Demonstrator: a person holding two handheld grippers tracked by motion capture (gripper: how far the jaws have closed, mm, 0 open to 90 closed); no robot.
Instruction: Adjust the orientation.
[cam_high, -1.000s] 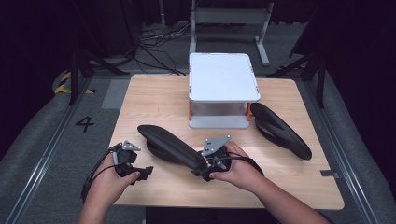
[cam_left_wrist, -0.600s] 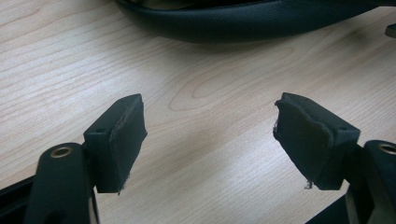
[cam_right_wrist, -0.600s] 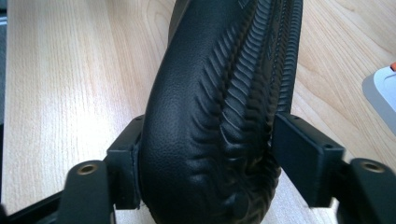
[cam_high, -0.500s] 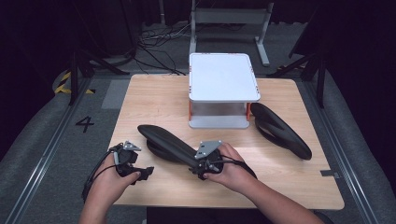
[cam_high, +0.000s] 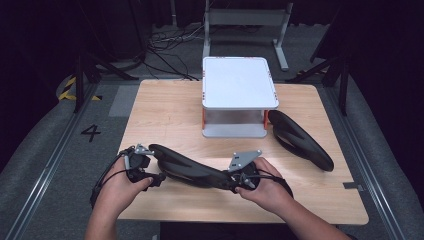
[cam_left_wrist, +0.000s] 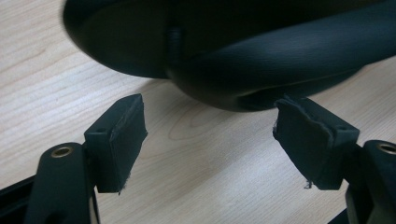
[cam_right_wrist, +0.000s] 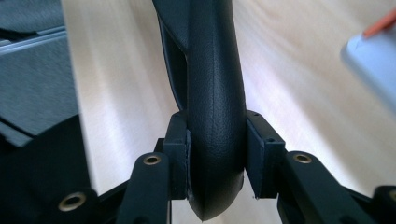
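Note:
A long black curved pad (cam_high: 185, 167) lies across the front of the wooden table (cam_high: 165, 115). My right gripper (cam_high: 234, 181) is shut on its right end. In the right gripper view both jaws press the sides of the pad (cam_right_wrist: 212, 70), gripper (cam_right_wrist: 217, 140). My left gripper (cam_high: 156, 172) rests at the pad's left end and is open. In the left gripper view the rounded end of the pad (cam_left_wrist: 243, 51) lies just beyond the gripper (cam_left_wrist: 210, 121), with bare table between the fingers. A second black pad (cam_high: 300, 140) lies at the right.
A white two-level stand (cam_high: 239, 82) with orange posts sits at the back middle of the table, and the second pad lies beside its right corner. Dark floor, cables and metal frames surround the table. The table's left half is bare wood.
My right hand and gripper shifted slightly left, then back right, at the near pad's right end. The left gripper has stayed at the pad's left end.

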